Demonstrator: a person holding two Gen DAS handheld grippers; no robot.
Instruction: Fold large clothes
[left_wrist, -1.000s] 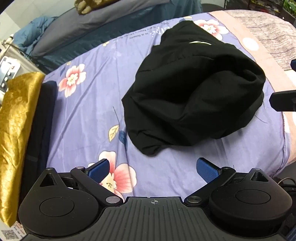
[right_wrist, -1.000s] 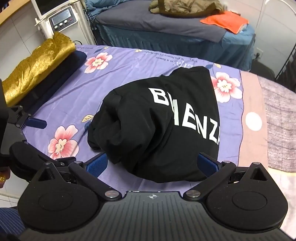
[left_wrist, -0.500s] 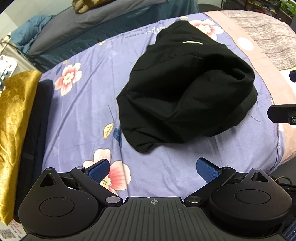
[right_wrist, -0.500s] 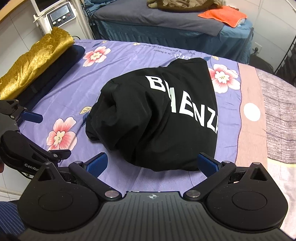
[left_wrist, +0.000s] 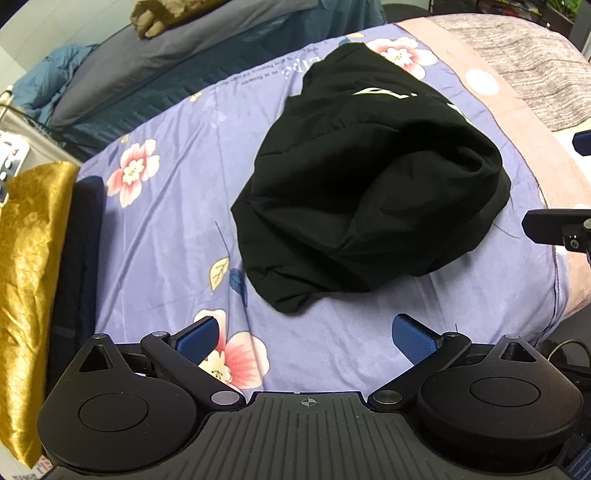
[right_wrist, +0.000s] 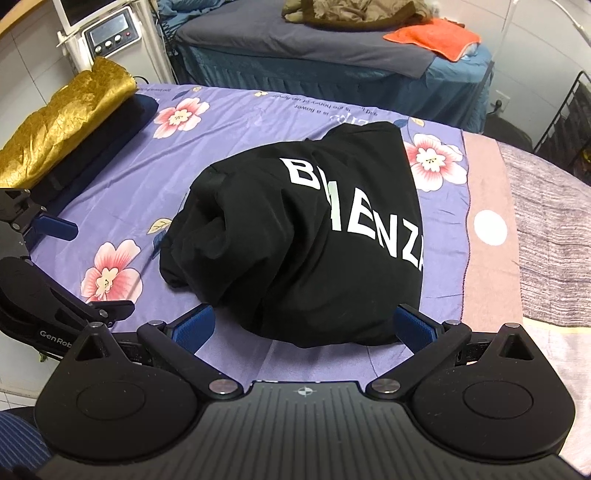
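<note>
A black garment (left_wrist: 369, 192) with white lettering lies in a crumpled heap on the purple flowered sheet (left_wrist: 166, 229); it also shows in the right wrist view (right_wrist: 295, 240). My left gripper (left_wrist: 308, 336) is open and empty, held above the sheet just short of the heap's near-left corner. My right gripper (right_wrist: 306, 326) is open and empty, its blue pads either side of the heap's near edge. The left gripper (right_wrist: 44, 236) also shows at the left edge of the right wrist view.
A gold cushion (right_wrist: 62, 118) on a dark blue one (right_wrist: 96, 144) lies along the bed's left edge. A pink and grey blanket (right_wrist: 535, 240) covers the right side. Behind stand a second bed (right_wrist: 332, 51) with clothes and a machine with a display (right_wrist: 107, 33).
Both grippers have drawn back a little from the heap and shifted slightly. The garment has not moved and both stay open.
</note>
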